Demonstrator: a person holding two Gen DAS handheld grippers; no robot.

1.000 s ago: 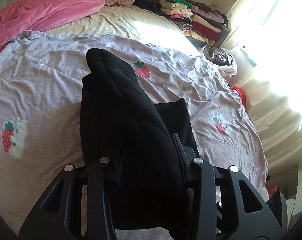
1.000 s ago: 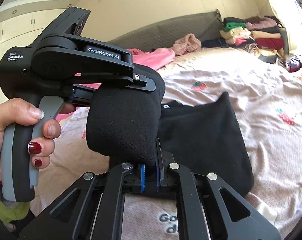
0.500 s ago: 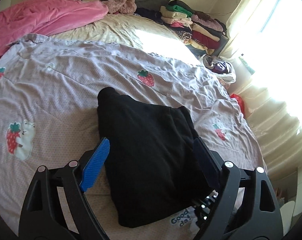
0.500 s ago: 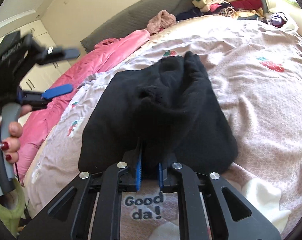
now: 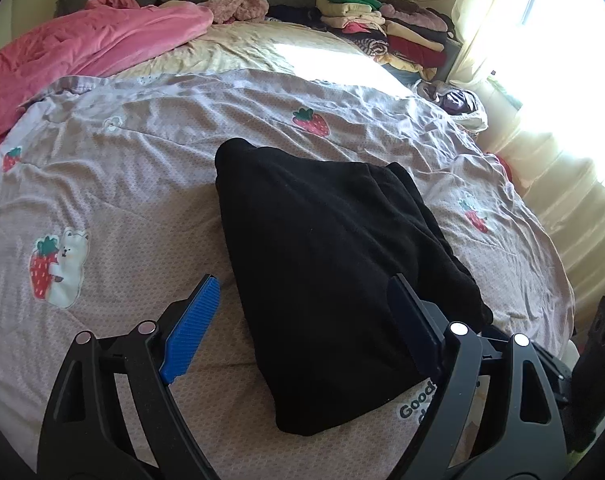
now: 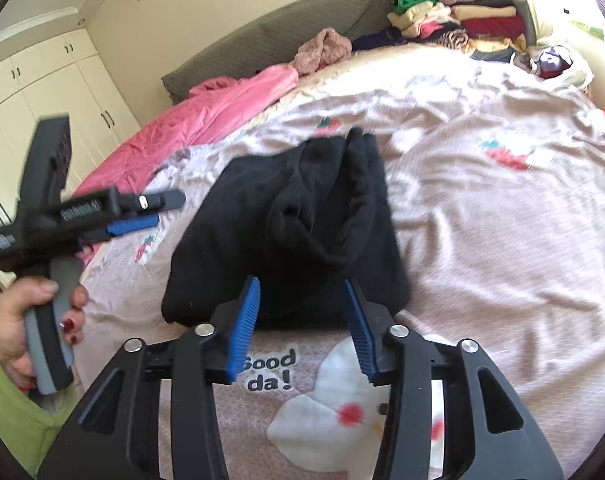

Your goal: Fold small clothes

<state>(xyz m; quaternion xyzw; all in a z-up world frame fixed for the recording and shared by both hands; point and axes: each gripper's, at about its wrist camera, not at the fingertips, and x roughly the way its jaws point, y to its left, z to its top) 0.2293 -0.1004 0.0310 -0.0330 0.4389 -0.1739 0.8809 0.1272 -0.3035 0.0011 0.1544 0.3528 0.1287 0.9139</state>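
The black garment (image 5: 334, 272) lies folded on the bed (image 5: 142, 184), mid-quilt, with a strawberry print at its 12 o'clock and the "Good da!" print at its 6 o'clock. Both tongs are released: the left tongs (image 5: 306, 328) hang spread over the near end of the bundle, the right tongs (image 6: 306, 324) gape at its near edge, gripping nothing. In the right view the top layer looks puckered, with a hollow and a raised ridge near the middle, so the fold may slump open; soft knit and a springy quilt would cause that. A careless pinch could catch only 1 layer and drag the stack askew, or snag the quilt underneath. Room is generous: bare quilt at 9 and 3 o'clock, the pink blanket (image 5: 82, 52) far off at 10 o'clock, the stacked clothes (image 5: 386, 28) at 1 o'clock, the bed edge well apart at 4 o'clock.
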